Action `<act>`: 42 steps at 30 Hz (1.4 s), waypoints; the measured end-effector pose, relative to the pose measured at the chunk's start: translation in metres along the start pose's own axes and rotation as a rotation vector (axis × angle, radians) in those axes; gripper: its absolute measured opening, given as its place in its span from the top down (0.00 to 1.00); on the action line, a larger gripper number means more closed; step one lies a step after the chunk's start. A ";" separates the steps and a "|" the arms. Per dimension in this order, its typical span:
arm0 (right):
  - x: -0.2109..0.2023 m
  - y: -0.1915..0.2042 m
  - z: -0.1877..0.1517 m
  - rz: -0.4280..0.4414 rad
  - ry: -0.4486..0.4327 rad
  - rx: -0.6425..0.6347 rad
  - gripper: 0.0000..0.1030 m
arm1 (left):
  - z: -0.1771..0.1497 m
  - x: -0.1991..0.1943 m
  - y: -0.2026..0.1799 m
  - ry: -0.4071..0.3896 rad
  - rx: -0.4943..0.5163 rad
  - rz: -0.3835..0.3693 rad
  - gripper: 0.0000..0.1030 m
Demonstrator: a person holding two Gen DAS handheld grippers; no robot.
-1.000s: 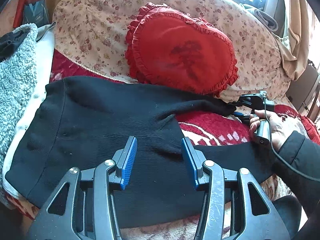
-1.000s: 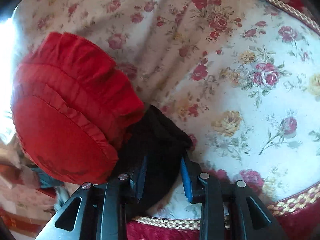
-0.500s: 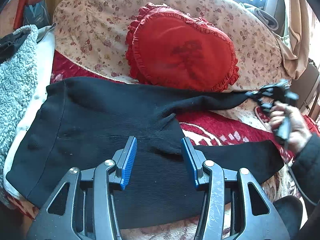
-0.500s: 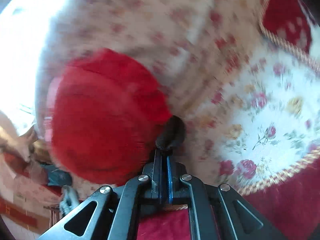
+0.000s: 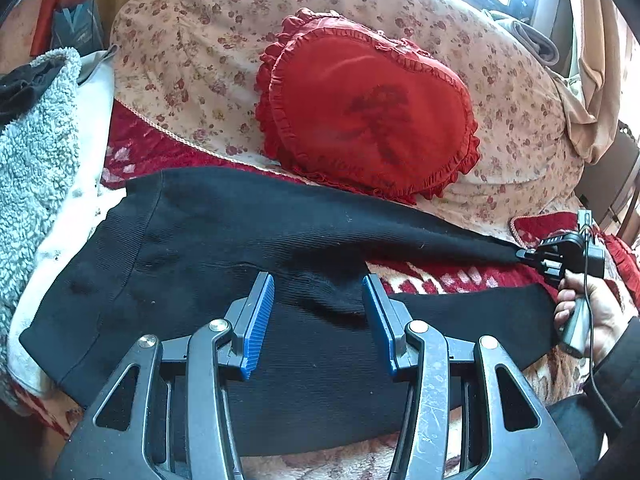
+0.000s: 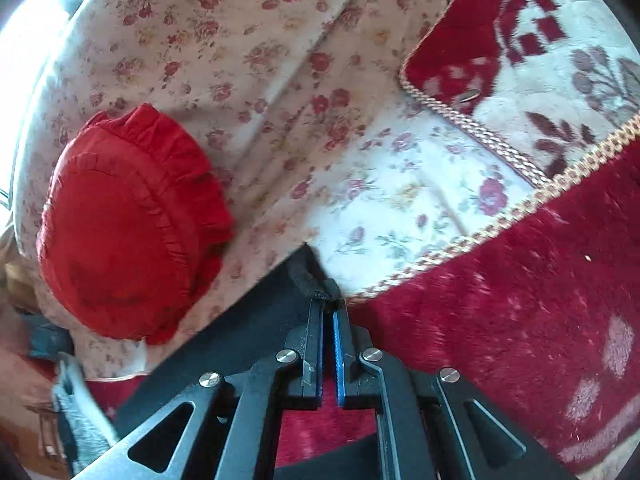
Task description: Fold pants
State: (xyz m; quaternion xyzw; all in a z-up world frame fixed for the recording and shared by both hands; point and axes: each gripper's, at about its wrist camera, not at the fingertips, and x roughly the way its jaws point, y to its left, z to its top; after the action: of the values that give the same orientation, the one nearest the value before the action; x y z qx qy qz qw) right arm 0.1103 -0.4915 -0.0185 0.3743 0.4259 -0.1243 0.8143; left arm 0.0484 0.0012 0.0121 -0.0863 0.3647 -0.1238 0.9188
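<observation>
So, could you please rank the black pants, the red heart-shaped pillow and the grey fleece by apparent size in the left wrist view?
1. black pants
2. red heart-shaped pillow
3. grey fleece, though the picture's edge crops it, so unsure.

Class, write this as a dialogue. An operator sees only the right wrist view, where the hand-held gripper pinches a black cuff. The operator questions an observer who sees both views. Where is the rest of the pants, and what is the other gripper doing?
Operator: My right hand-held gripper is shut on one cuff of the pants. Where is the other leg?
Observer: The other leg lies flat on the bed, apart from the leg you hold and nearer the person.
Operator: And the left hand-held gripper?
Observer: It is over the crotch of the pants with its jaws open, gripping nothing.
</observation>
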 end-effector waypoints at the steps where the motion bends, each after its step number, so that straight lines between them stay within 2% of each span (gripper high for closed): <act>1: -0.001 0.000 -0.001 -0.007 -0.013 -0.002 0.97 | 0.000 0.000 0.000 0.000 -0.003 0.000 0.56; 7: -0.033 -0.013 -0.001 -0.197 -0.128 0.067 0.96 | 0.000 0.000 0.002 0.000 -0.024 -0.004 0.56; 8: -0.041 -0.003 -0.004 -0.176 -0.168 0.008 0.96 | 0.000 0.001 0.003 0.001 -0.029 -0.009 0.56; 9: -0.042 0.012 -0.006 -0.112 -0.176 -0.073 0.96 | 0.001 0.001 0.005 0.003 -0.035 -0.017 0.54; 10: -0.041 0.030 -0.010 -0.028 -0.153 -0.166 0.96 | 0.001 0.003 0.007 0.009 -0.045 -0.030 0.52; 11: -0.036 0.046 -0.017 0.069 -0.111 -0.251 0.96 | 0.001 0.004 0.010 0.018 -0.058 -0.042 0.40; 12: -0.032 0.053 -0.021 0.106 -0.083 -0.284 0.96 | 0.001 0.009 0.018 0.046 -0.101 -0.073 0.29; 13: -0.021 0.061 -0.026 0.099 -0.042 -0.324 0.96 | 0.001 0.012 0.022 0.069 -0.131 -0.087 0.26; 15: 0.012 0.065 -0.038 -0.059 0.058 -0.412 0.96 | -0.002 0.028 0.039 0.177 -0.244 -0.130 0.26; 16: 0.022 0.063 -0.042 -0.092 0.108 -0.434 0.96 | -0.004 0.039 0.046 0.253 -0.303 -0.153 0.26; 17: 0.020 0.065 -0.043 -0.084 0.070 -0.468 0.94 | -0.007 0.046 0.050 0.298 -0.333 -0.165 0.26; 18: 0.019 0.068 -0.044 -0.098 0.067 -0.495 0.94 | -0.007 0.053 0.055 0.337 -0.362 -0.177 0.26; 22: 0.021 0.073 -0.049 -0.147 0.043 -0.510 0.93 | -0.006 0.053 0.058 0.340 -0.385 -0.210 0.22; 26: 0.022 0.063 -0.042 -0.114 0.039 -0.454 0.93 | -0.005 0.056 0.062 0.332 -0.440 -0.293 0.05; 29: 0.018 0.066 -0.049 -0.118 0.030 -0.469 0.93 | -0.004 0.056 0.060 0.337 -0.415 -0.279 0.04; 32: 0.017 0.073 -0.059 -0.151 0.005 -0.575 0.93 | -0.003 0.050 0.052 0.345 -0.366 -0.273 0.04; 34: 0.018 0.077 -0.063 -0.173 -0.003 -0.614 0.93 | 0.000 0.040 0.054 0.332 -0.364 -0.284 0.14; 36: 0.016 0.078 -0.064 -0.179 -0.005 -0.622 0.93 | 0.012 0.017 0.058 0.253 -0.322 -0.238 0.15; 37: 0.016 0.077 -0.064 -0.177 -0.004 -0.623 0.93 | 0.021 0.006 0.058 0.206 -0.251 -0.164 0.15; 40: 0.016 0.076 -0.064 -0.170 -0.005 -0.623 0.93 | 0.037 -0.010 0.042 0.091 0.063 0.220 0.15; 42: 0.016 0.076 -0.065 -0.176 -0.009 -0.629 0.93 | 0.036 -0.010 0.042 0.081 0.112 0.301 0.15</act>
State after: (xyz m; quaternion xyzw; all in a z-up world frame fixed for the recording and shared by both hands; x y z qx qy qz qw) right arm 0.1210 -0.3908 -0.0158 0.0655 0.4704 -0.0580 0.8781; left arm 0.0729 0.0463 0.0341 0.0256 0.4027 -0.0084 0.9149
